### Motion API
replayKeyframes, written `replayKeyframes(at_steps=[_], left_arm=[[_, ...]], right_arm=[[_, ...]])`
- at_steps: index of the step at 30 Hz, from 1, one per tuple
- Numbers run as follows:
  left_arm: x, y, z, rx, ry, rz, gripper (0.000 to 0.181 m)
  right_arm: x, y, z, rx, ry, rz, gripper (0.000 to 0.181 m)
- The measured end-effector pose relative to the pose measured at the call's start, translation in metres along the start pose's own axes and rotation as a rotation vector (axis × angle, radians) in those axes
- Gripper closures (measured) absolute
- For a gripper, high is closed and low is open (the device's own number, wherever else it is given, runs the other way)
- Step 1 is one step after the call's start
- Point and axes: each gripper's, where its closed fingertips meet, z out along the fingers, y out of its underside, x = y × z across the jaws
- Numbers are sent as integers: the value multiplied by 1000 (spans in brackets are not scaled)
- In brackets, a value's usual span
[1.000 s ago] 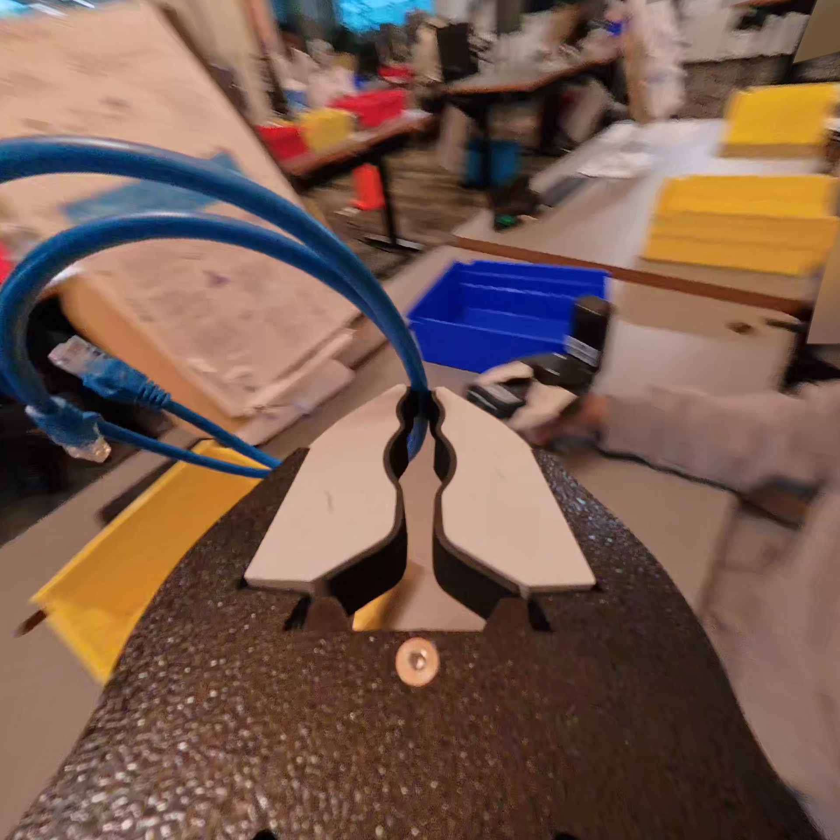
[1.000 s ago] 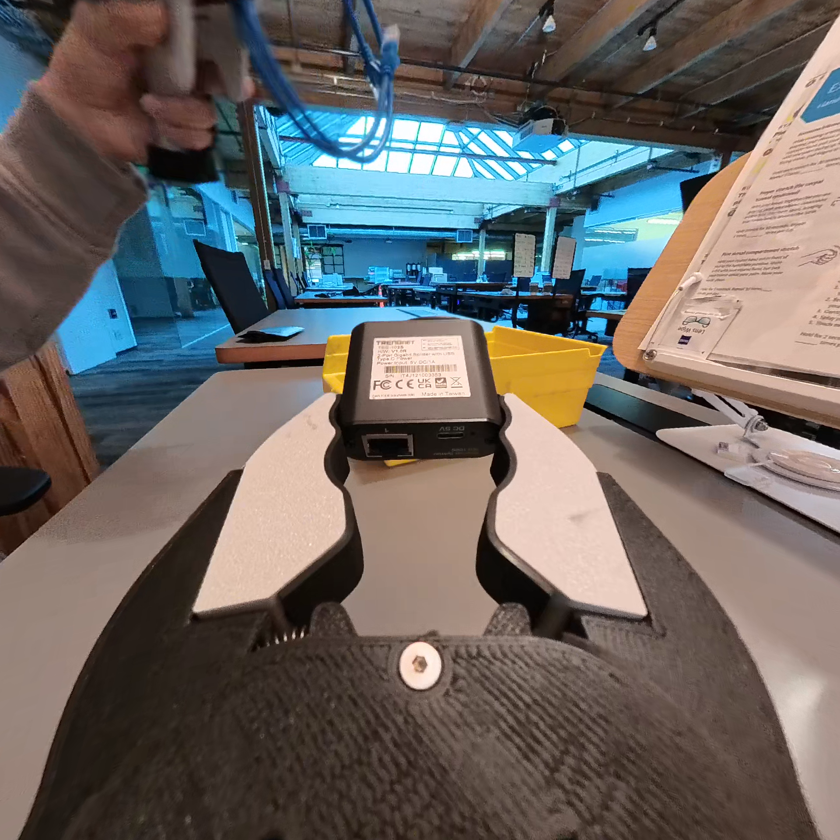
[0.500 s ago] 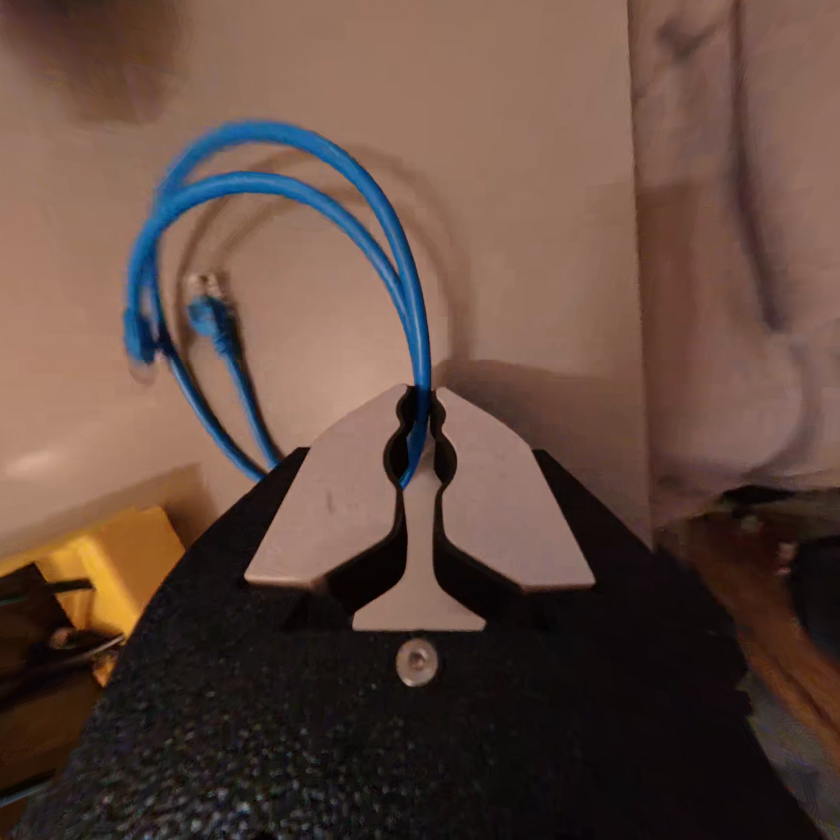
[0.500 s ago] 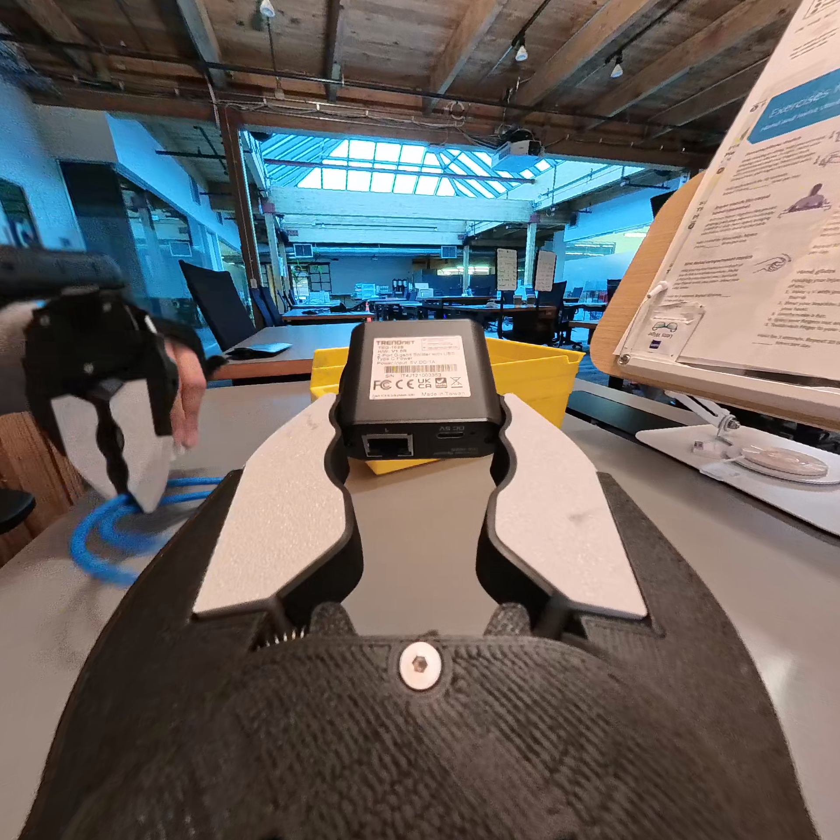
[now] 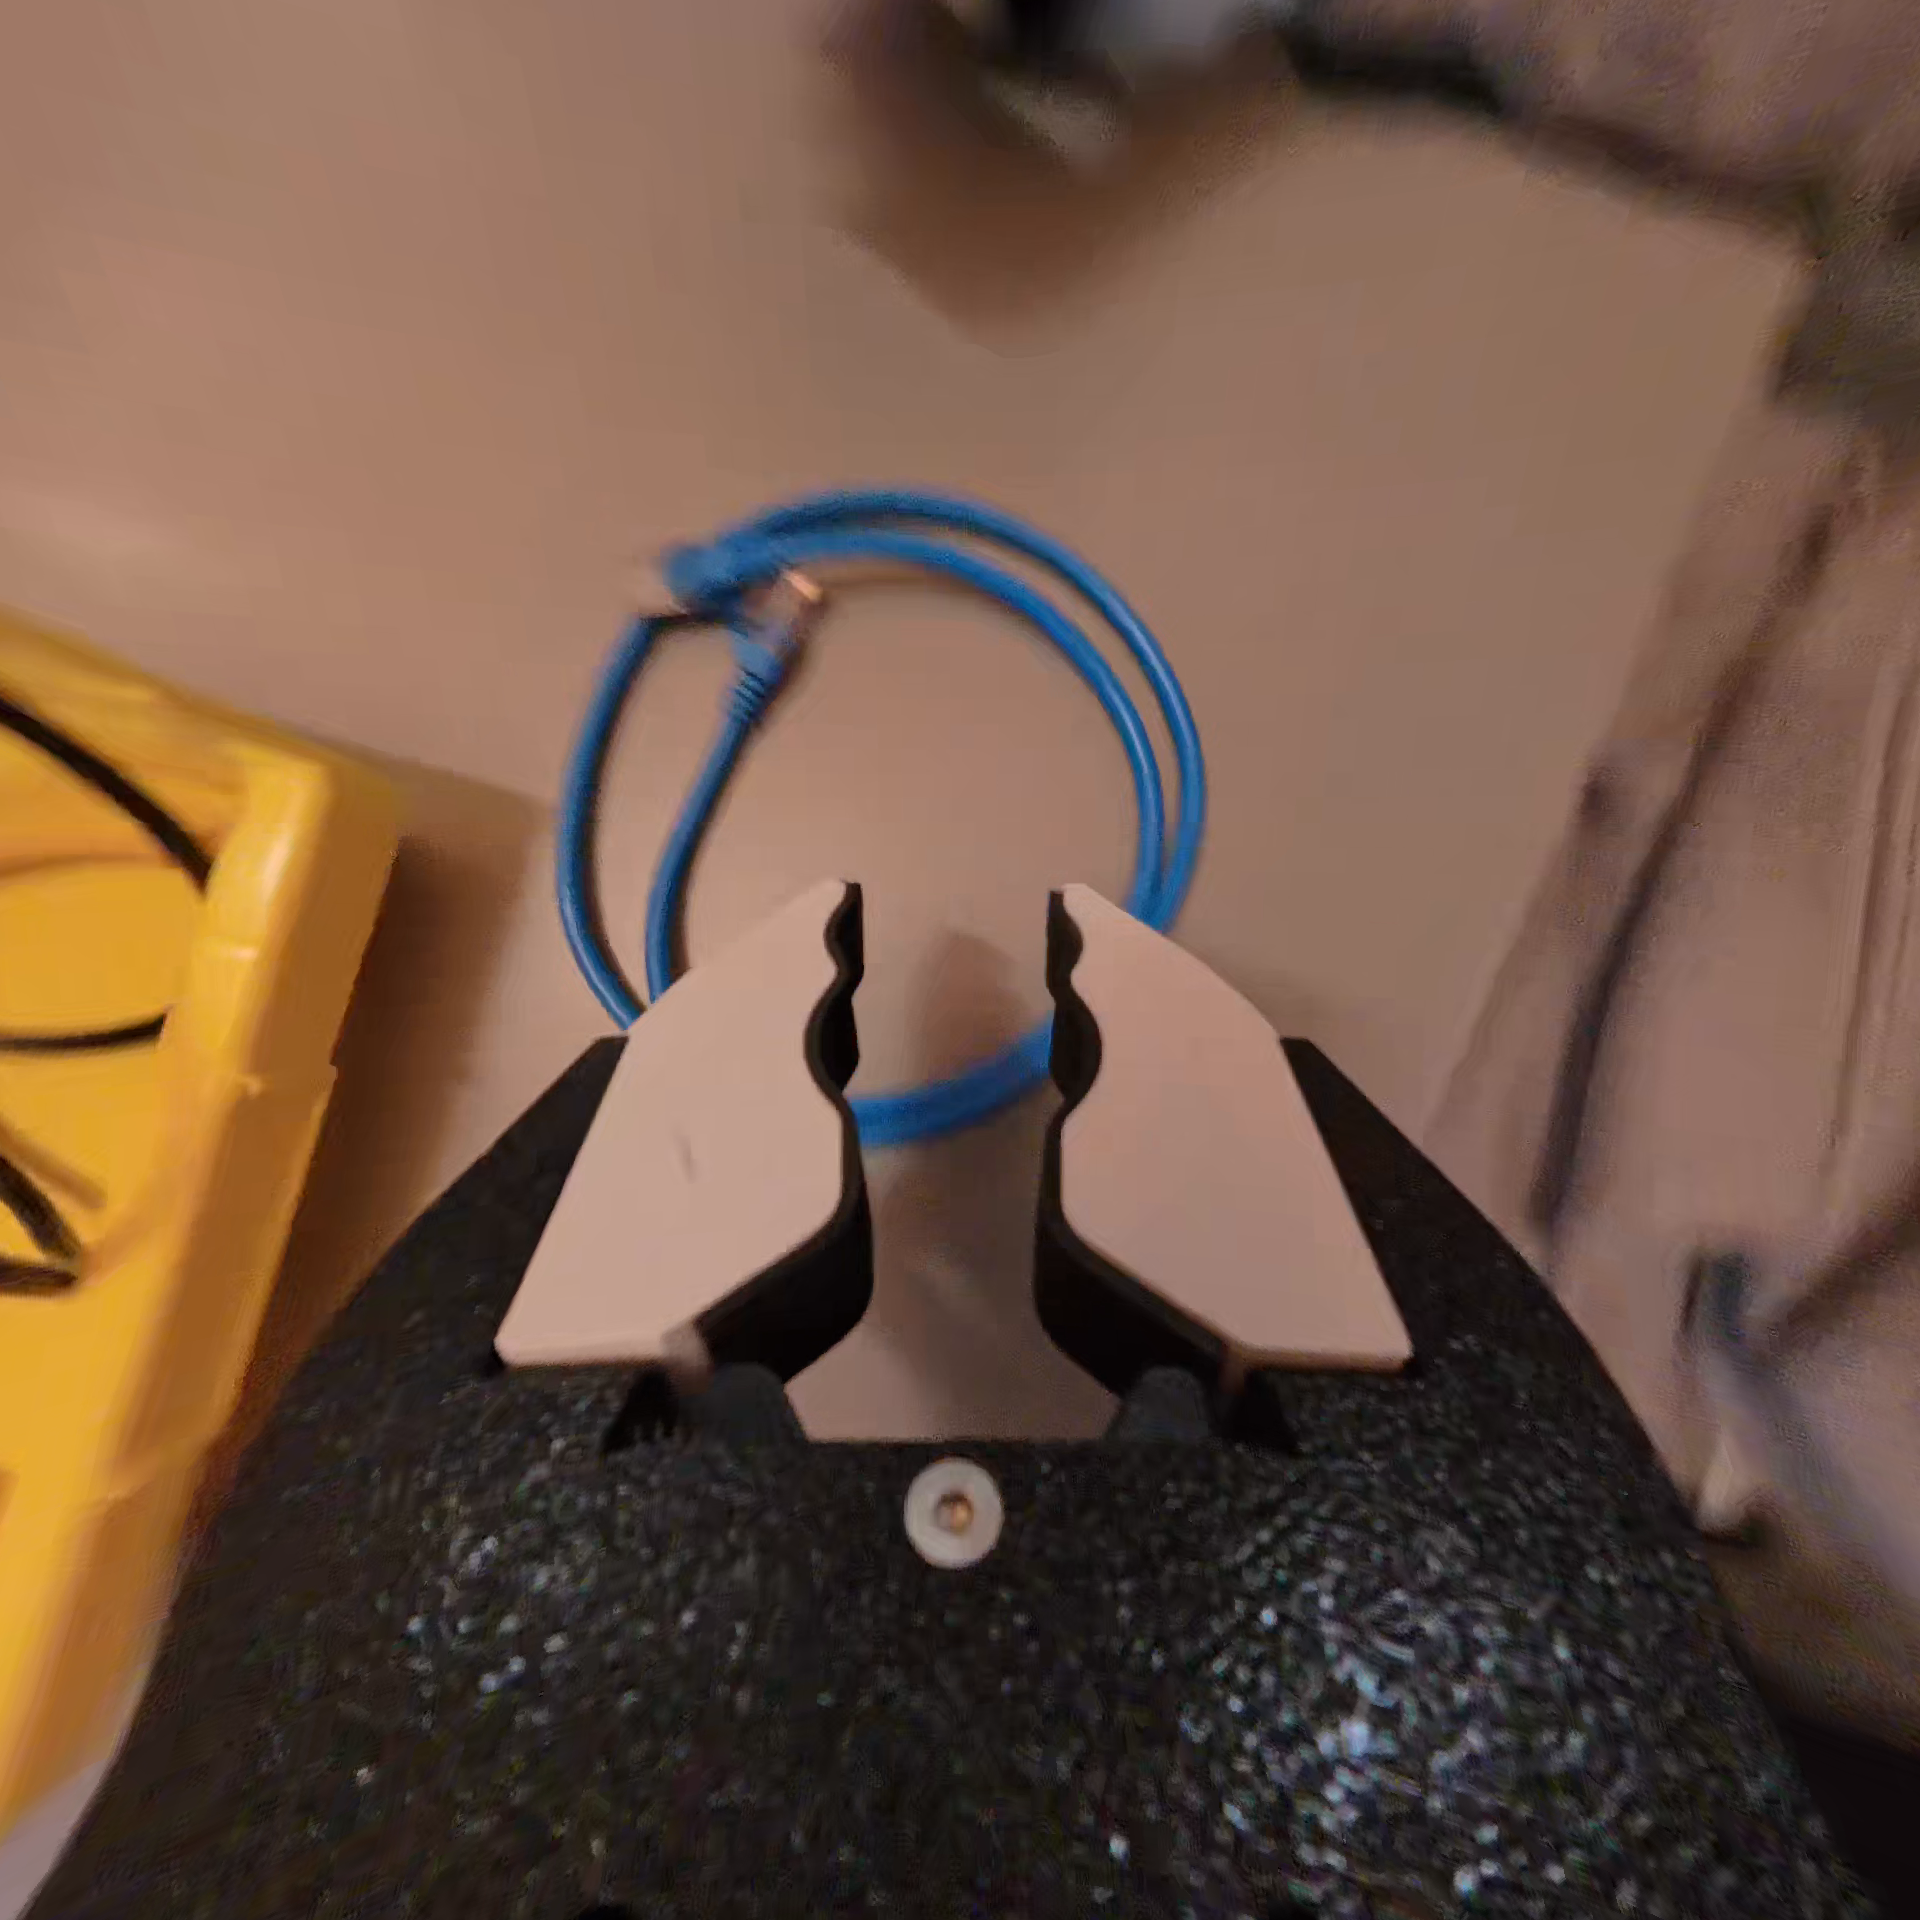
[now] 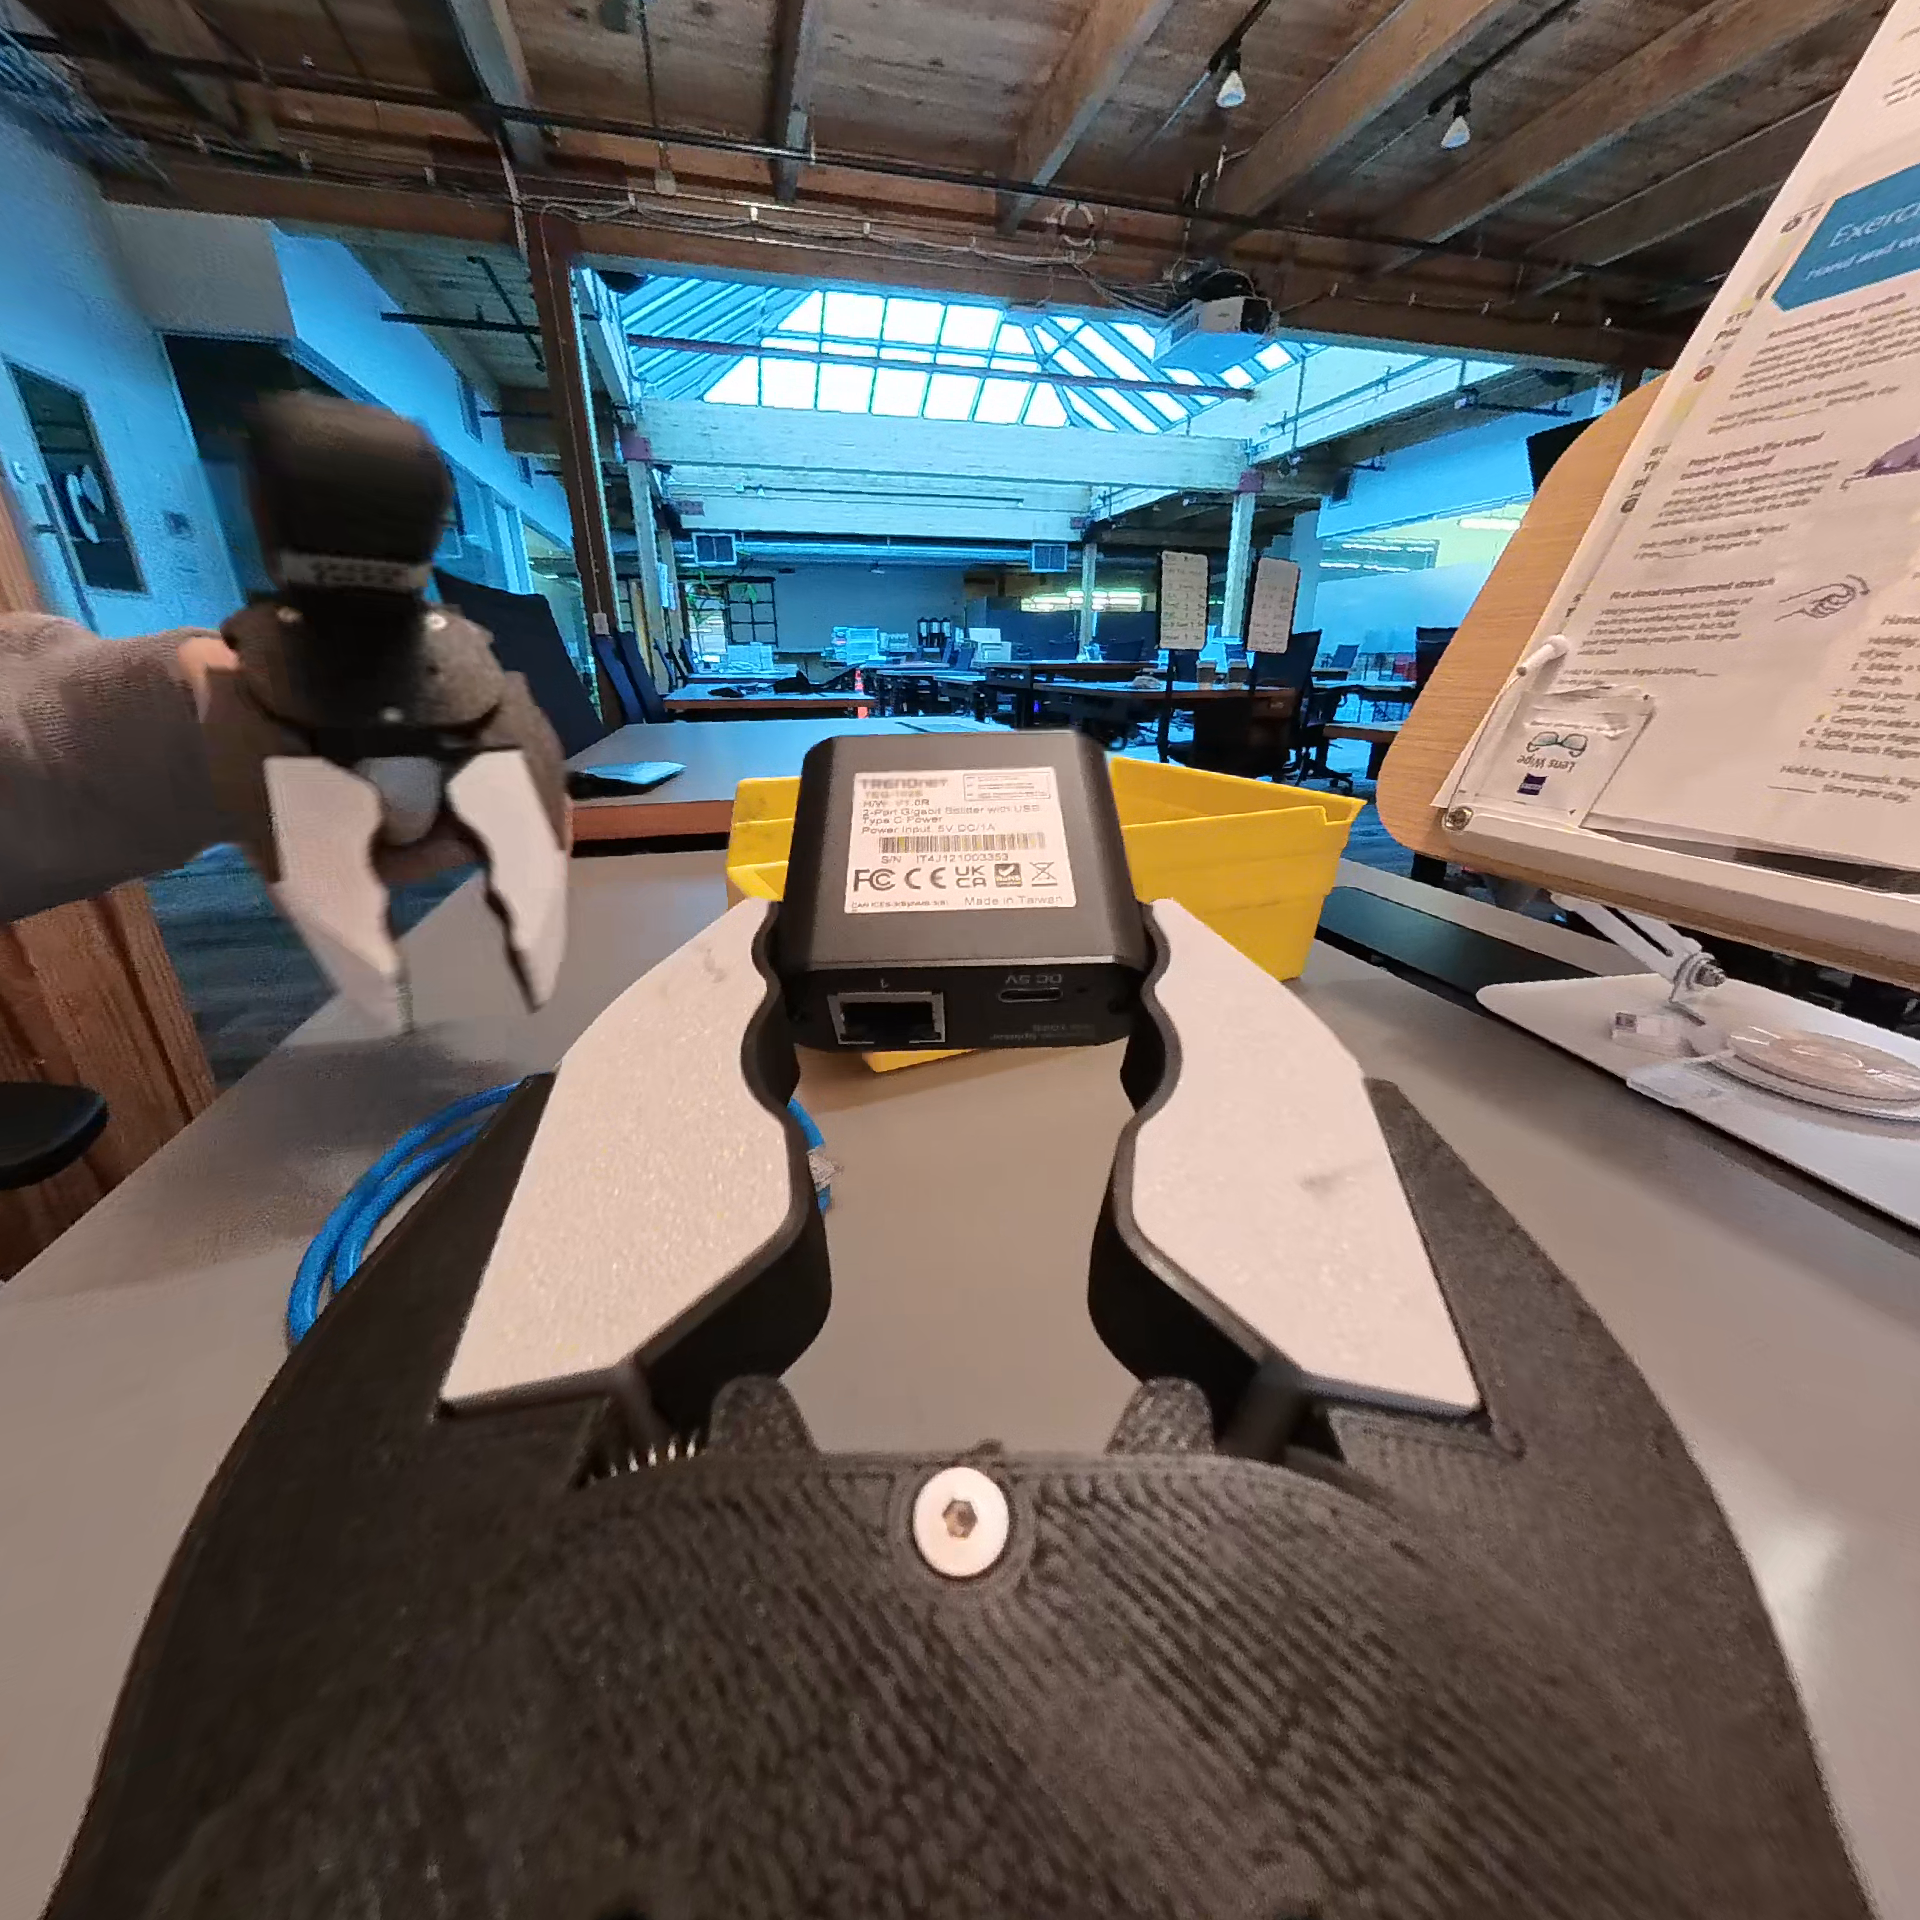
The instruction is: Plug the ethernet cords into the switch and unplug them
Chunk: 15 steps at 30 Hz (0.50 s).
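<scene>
A blue ethernet cord (image 5: 1132,727) lies coiled on the grey table, both plugs near the coil's far left side. My left gripper (image 5: 951,914) is open and empty, pointing down just above the coil's near edge. It also shows in the right wrist view (image 6: 457,987), raised above the table at the left. My right gripper (image 6: 956,935) is shut on a small black switch (image 6: 961,883), held above the table with a port facing me. Part of the blue cord (image 6: 353,1216) shows left of my right fingers.
A yellow bin (image 5: 135,1039) holding black cables stands left of the cord. Another yellow bin (image 6: 1236,862) sits behind the switch. A wooden stand with printed sheets (image 6: 1714,623) and its white base (image 6: 1662,1049) are at the right. A person's sleeve (image 5: 1714,935) is at the right. There is about 20 centimeters between the tips of the two grippers.
My left gripper came down from high up to the table, opened and let go of the blue cord, which now lies coiled on the table. The right gripper kept holding the switch.
</scene>
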Motion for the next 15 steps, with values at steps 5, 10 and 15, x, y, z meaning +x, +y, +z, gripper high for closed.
replayKeyframes(at_steps=[5,10,15], left_arm=[[15,-43,56,60,78,-353,146],[-15,-48,93,1,-150,-333,144],[-16,-53,110,22,-142,-301,151]], right_arm=[[-8,1,2,-5,-54,-22,119],[-17,-6,-5,56,-120,-19,119],[-17,-4,-2,37,-128,-16,119]])
